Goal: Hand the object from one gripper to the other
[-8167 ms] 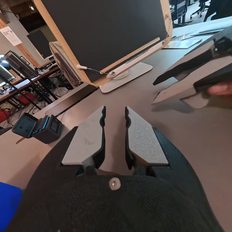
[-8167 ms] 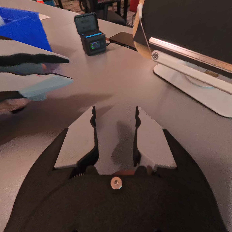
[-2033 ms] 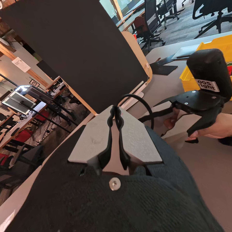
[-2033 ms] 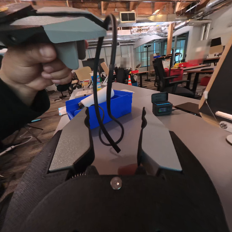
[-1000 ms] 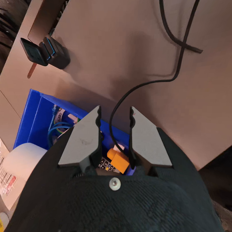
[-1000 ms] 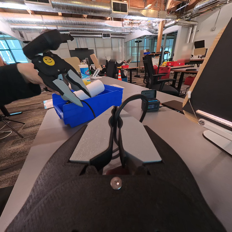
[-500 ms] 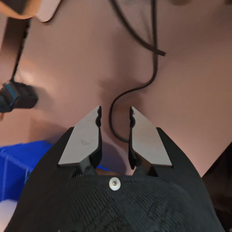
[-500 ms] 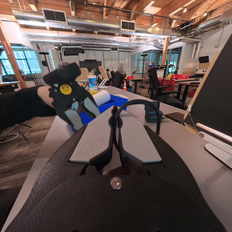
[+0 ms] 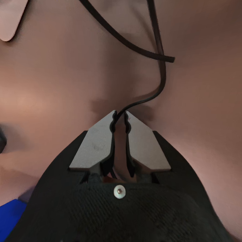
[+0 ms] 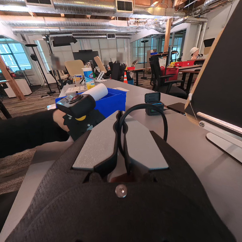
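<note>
A black cable (image 9: 162,78) runs over the grey table (image 9: 52,91) and in between the fingertips of my left gripper (image 9: 120,112). The jaws stand close together on it, with the cable against the left finger. In the right wrist view my right gripper (image 10: 121,113) is shut on the same cable (image 10: 144,105), which loops out of the tips and arcs down to the right. The left gripper's camera housing (image 10: 76,103), held by a sleeved hand, sits just left of my right fingers. Its fingertips are hidden behind them.
A blue bin (image 10: 111,103) with a white paper roll (image 10: 96,91) stands behind the grippers; its corner shows in the left wrist view (image 9: 9,216). A black charging case (image 10: 153,106) sits at mid-table. A monitor (image 10: 222,78) and its stand base (image 10: 225,146) are on the right. My hands' fingertips stand some 15 cm from each other. To the monitor (image 10: 222,78): right tips about 25 cm, left tips about 30 cm.
My left gripper swung from over the blue bin to the cable beside the right gripper, and its jaws closed in around the cable. The right gripper kept its hold.
</note>
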The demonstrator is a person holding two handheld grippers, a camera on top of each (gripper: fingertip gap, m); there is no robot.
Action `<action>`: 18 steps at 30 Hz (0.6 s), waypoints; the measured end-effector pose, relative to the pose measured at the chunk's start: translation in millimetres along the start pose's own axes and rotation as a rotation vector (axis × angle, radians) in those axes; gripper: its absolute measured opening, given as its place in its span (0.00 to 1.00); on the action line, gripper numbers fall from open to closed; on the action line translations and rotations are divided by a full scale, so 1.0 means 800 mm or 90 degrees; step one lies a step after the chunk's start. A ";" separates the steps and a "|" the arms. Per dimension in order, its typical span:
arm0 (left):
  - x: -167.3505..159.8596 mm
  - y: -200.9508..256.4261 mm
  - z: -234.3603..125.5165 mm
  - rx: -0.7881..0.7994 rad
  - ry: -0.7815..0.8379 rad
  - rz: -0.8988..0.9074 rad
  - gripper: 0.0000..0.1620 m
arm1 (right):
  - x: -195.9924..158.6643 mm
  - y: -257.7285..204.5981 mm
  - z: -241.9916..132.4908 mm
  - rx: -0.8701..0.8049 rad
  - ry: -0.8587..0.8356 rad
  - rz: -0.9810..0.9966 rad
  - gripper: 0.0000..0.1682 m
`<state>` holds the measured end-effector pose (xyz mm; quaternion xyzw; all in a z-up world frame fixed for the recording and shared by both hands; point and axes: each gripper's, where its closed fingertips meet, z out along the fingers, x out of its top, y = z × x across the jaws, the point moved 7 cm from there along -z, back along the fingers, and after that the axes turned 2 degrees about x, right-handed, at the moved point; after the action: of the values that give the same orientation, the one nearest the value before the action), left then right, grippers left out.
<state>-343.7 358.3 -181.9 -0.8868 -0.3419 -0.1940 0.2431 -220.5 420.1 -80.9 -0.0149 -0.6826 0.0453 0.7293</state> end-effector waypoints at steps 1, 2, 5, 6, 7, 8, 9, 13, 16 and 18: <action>0.000 -0.005 0.003 0.012 0.009 -0.003 0.05 | 0.000 0.002 0.000 -0.002 -0.001 0.003 0.00; 0.002 -0.011 0.007 0.033 0.022 -0.004 0.03 | -0.001 0.004 -0.001 -0.007 -0.003 0.005 0.00; 0.016 -0.027 0.007 0.116 0.149 -0.024 0.02 | -0.005 0.014 -0.003 -0.033 -0.020 0.017 0.00; 0.021 -0.034 0.004 0.156 0.200 -0.040 0.02 | -0.007 0.019 -0.005 -0.043 -0.028 0.025 0.00; 0.023 -0.040 0.000 0.200 0.242 -0.051 0.01 | -0.010 0.023 -0.006 -0.049 -0.038 0.037 0.00; 0.025 -0.044 -0.006 0.231 0.265 -0.049 0.01 | -0.013 0.026 -0.006 -0.051 -0.051 0.052 0.00; 0.027 -0.047 -0.014 0.267 0.292 -0.043 0.01 | -0.017 0.029 -0.006 -0.051 -0.068 0.066 0.00; 0.029 -0.045 -0.032 0.298 0.367 -0.053 0.02 | -0.035 0.024 0.004 -0.036 -0.151 0.053 0.00; 0.032 -0.040 -0.036 0.265 0.406 -0.083 0.01 | -0.042 0.008 0.015 0.021 -0.172 0.060 0.03; 0.034 -0.039 -0.039 0.281 0.417 -0.073 0.02 | -0.049 0.001 0.020 0.050 -0.194 0.081 0.09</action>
<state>-352.1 374.9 -133.4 -0.6836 -0.3289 -0.4018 0.5129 -239.2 417.2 -118.5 -0.0225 -0.7807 0.1199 0.6129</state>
